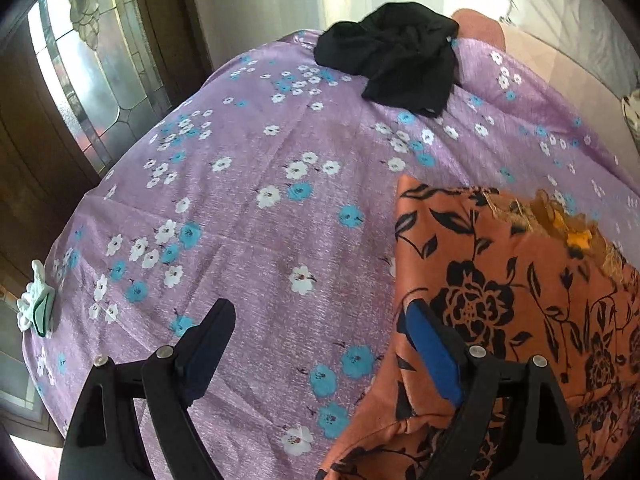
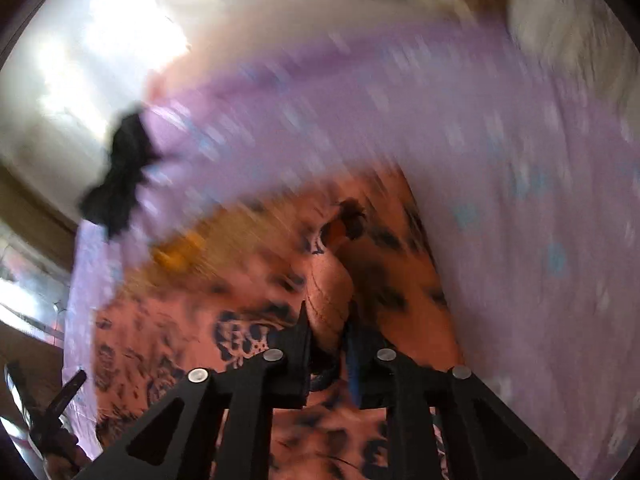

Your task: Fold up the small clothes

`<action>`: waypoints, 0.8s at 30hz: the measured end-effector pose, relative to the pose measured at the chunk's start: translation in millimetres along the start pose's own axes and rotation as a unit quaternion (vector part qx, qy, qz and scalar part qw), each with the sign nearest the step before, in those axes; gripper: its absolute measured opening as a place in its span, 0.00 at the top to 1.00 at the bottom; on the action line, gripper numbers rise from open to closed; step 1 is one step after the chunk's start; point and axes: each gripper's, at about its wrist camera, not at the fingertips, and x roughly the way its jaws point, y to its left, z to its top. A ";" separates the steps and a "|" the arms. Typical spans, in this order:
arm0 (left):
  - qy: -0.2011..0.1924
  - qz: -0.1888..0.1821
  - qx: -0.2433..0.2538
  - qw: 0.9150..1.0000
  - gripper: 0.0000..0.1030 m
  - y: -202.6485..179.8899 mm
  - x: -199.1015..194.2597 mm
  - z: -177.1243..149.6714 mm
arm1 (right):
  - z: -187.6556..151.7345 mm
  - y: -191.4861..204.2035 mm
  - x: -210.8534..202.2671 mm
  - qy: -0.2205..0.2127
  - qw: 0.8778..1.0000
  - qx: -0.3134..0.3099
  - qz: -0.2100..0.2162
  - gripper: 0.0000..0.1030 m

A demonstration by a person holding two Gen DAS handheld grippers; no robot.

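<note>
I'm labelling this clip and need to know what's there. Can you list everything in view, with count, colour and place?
Bedsheet: one, lilac with white and blue flowers, covering the surface.
Orange garment: one, orange with black floral print, right side of the sheet.
Black garment: one, black, crumpled at the far edge.
Small cloth: one, pale green-white, left edge.
Door: one, dark wood with patterned glass, far left.
Left gripper: black, fingers wide apart, empty.
Right gripper: black, fingers pinching a fold of the orange garment.
</note>
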 end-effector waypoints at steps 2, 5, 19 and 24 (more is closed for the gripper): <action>-0.009 0.008 0.012 1.000 0.15 -1.9 -1.7 -2.6 | 6.8 -16.4 -7.2 -0.003 0.999 0.040 0.031 0.78; -0.035 0.018 0.034 0.999 0.15 -13.4 -5.6 -2.6 | 18.9 -24.6 -48.0 -0.102 0.994 0.045 -0.021 0.77; -0.016 0.028 0.122 0.992 0.13 -67.8 15.8 -10.6 | 21.1 14.8 -2.5 -0.031 0.998 -0.013 0.058 0.74; 0.001 -0.011 0.111 0.994 0.13 -72.5 18.9 -8.6 | 3.7 48.3 4.8 0.002 0.991 -0.072 0.114 0.72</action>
